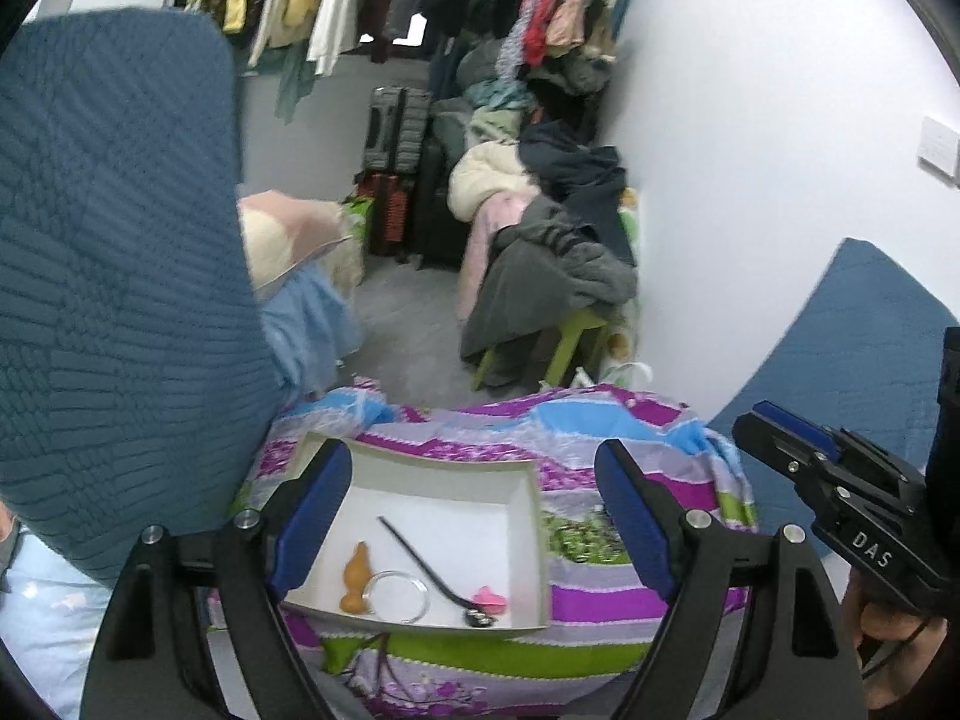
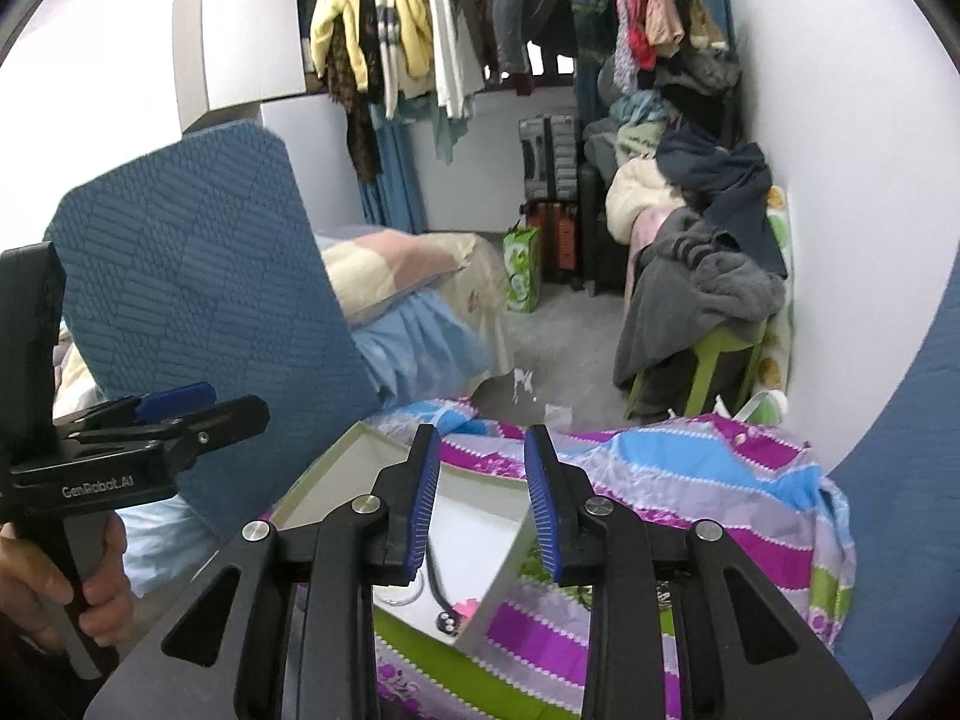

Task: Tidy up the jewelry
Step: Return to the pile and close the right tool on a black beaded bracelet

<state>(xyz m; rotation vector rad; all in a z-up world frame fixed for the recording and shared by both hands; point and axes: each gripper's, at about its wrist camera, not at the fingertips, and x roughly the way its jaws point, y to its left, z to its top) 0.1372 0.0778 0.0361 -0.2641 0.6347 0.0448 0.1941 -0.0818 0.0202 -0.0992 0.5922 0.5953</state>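
Cluttered bedroom, with clothes on a rail (image 2: 420, 30) along the far wall and a striped purple bedspread (image 1: 600, 594) in the foreground. Found a shallow white tray (image 1: 444, 474) resting on that bedspread, holding the jewelry: an amber pendant (image 1: 355, 577), a clear ring (image 1: 399, 596) just beside it, a long black pin (image 1: 420, 564) lying across the ring's edge, and a small pink piece (image 1: 491, 598) near the pin's beaded end. Saw the left gripper (image 1: 474, 468) spread wide above the tray with nothing between its pads. Saw the right gripper (image 2: 482, 438) parted only narrowly, likewise holding nothing, poised over the tray's right side.

Judged the soft, wrinkled bedding the main hazard: pressing on a tray wall could tilt it and slide the pieces together or out. Judged, too, that lifting the pin could drag the ring along, given the overlap. Reckoned the ring, thin and transparent, easy to miss or to pinch crookedly.
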